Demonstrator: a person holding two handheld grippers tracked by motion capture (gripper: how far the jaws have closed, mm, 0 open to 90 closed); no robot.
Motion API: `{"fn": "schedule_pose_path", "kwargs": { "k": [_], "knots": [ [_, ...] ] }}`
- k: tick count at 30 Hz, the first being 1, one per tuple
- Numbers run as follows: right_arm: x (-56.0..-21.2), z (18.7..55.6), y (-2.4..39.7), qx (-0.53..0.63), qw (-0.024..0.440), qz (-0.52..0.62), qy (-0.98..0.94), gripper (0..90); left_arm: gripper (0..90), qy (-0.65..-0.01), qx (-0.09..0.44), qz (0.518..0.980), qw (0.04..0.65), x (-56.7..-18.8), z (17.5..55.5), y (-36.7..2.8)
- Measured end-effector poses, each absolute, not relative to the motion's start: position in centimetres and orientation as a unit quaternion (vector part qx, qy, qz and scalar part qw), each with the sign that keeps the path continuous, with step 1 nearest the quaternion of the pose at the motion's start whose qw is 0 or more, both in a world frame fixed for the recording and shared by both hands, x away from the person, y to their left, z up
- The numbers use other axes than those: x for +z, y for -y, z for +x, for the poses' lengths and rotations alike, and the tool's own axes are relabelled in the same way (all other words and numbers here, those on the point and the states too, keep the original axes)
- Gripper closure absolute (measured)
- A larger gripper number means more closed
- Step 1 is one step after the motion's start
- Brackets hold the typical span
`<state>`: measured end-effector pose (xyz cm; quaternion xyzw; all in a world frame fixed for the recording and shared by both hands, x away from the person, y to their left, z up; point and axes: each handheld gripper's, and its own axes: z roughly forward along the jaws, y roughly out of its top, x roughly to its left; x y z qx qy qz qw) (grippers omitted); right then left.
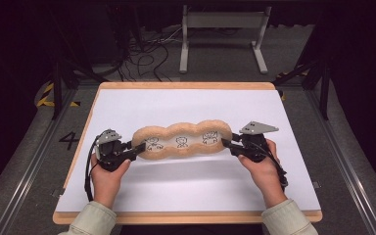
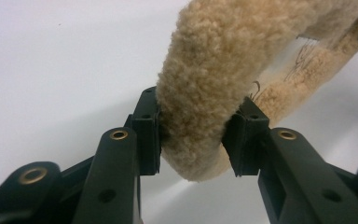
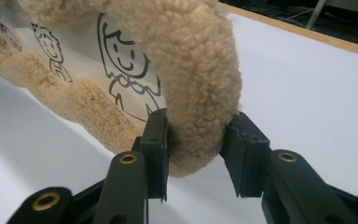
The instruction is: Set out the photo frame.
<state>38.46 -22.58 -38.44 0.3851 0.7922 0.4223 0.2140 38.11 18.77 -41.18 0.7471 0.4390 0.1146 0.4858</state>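
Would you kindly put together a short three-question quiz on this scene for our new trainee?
1. True or false: the left gripper and the right gripper grip opposite ends of the fleecy cushion.
2. How many cartoon figures are drawn on the cushion's pale centre panel?
3. What does the cushion sit over: A) the white table top, B) the grey floor, C) a metal tray?

Key
1. True: in each gripper view, both pads press into the fleece rim.
2. Three.
3. A.
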Motion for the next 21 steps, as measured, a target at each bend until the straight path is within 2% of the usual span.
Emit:
{"fn": "schedule_pose_path", "kwargs": {
  "k": [7,13,21],
  "knots": [
    [-38.6,37.2,24.2,0.424,0.212,0.411,-0.779,63.1,60.4,-0.431,0.097,0.751,0.490,-41.1,39.6,-17.2],
    [-39.2,36.9,25.4,0.423,0.187,0.440,-0.770,63.0,60.3,-0.438,0.069,0.755,0.484,-41.4,40.7,-16.3],
    [-40.5,37.4,26.1,0.415,0.168,0.460,-0.766,62.9,60.9,-0.440,0.056,0.763,0.471,-41.9,41.4,-15.6]
  ]
}}
